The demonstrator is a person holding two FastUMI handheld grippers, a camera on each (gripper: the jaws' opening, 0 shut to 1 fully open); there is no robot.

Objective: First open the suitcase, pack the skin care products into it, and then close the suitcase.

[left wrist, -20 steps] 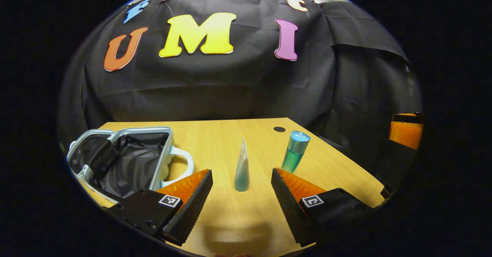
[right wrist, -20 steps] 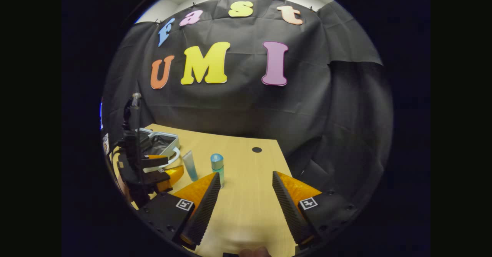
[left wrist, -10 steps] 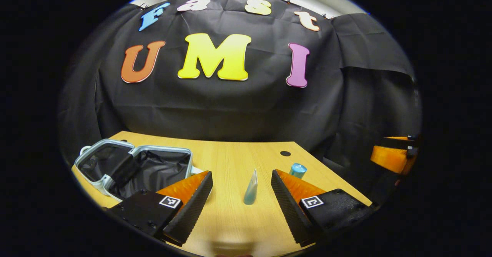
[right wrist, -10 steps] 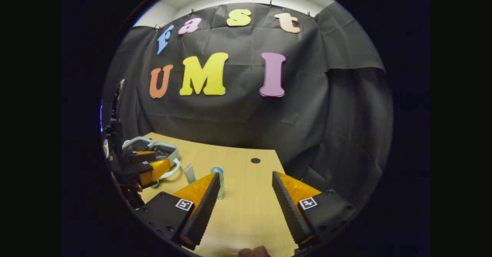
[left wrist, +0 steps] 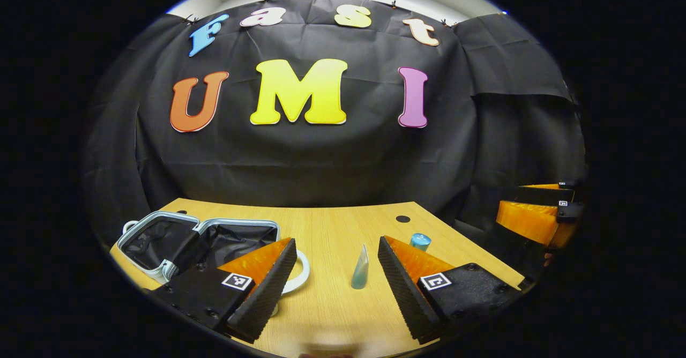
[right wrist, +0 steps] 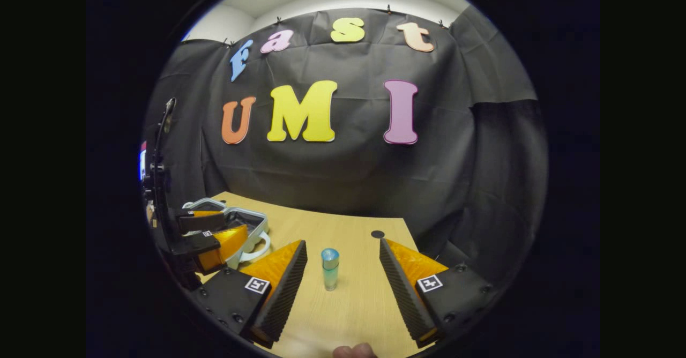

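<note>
While both grippers [left wrist: 336, 288] [right wrist: 343, 288] gape: tapered tube [left wrist: 360, 268], cylindrical bottle [right wrist: 329, 269], woodgrain table [left wrist: 332, 229].

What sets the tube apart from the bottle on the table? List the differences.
The tube tapers to a thin flat edge on top; the bottle is a straight cylinder with a round blue cap. The tube stands between the left gripper's open fingers, the bottle between the right gripper's. Both stand upright on the table, outside the open suitcase.
</note>
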